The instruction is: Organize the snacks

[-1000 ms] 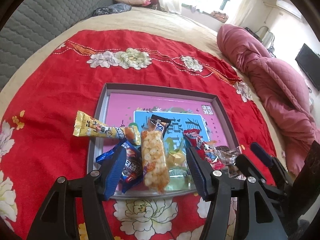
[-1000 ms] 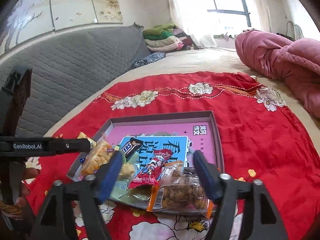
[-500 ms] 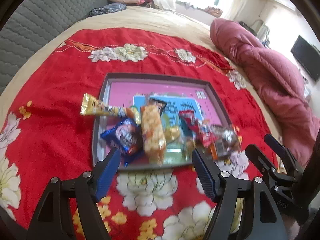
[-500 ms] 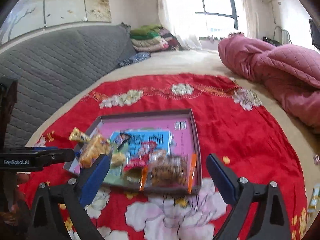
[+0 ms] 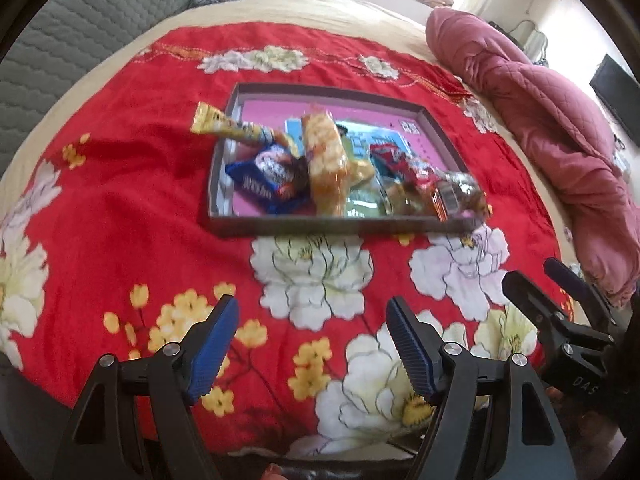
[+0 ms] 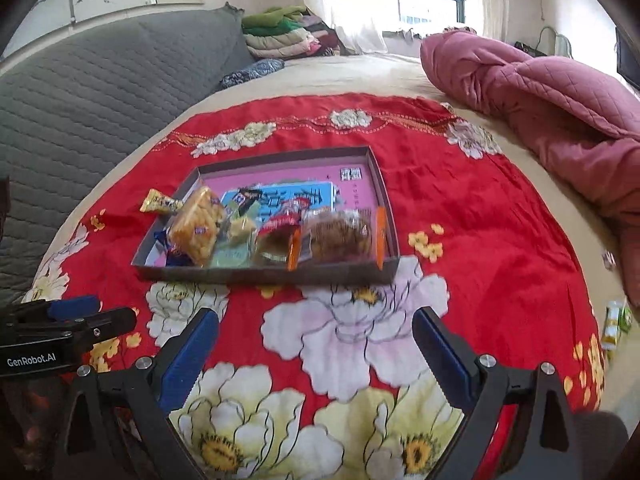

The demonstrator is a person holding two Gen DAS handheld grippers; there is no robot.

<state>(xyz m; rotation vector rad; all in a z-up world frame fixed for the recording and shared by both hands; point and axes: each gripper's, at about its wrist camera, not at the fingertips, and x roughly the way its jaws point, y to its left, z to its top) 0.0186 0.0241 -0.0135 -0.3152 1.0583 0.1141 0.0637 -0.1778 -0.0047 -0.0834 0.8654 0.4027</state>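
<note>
A grey tray (image 5: 320, 228) with a pink floor lies on the red flowered cloth (image 5: 120, 200), with several snacks piled in its near half. A yellow bar (image 5: 224, 128) hangs over the left rim. Beside it lie a blue packet (image 5: 264, 178), an orange puffed-rice pack (image 5: 326, 160), a red wrapper (image 5: 396, 160) and a clear cookie pack (image 6: 340, 236). My left gripper (image 5: 312, 306) is open with nothing between its blue pads, well short of the tray's front rim (image 6: 264, 274). My right gripper (image 6: 316, 316) is open wide and empty too, over the white flowers.
A pink quilt (image 6: 540, 92) is bunched at the right. A grey padded headboard (image 6: 100, 92) runs along the left, with folded clothes (image 6: 280, 32) at the back. A small green-and-white snack pack (image 6: 616, 320) lies at the cloth's right edge.
Both grippers have pulled back from over the tray to the near part of the cloth, and their jaws stand wider. The snacks have stayed in the tray.
</note>
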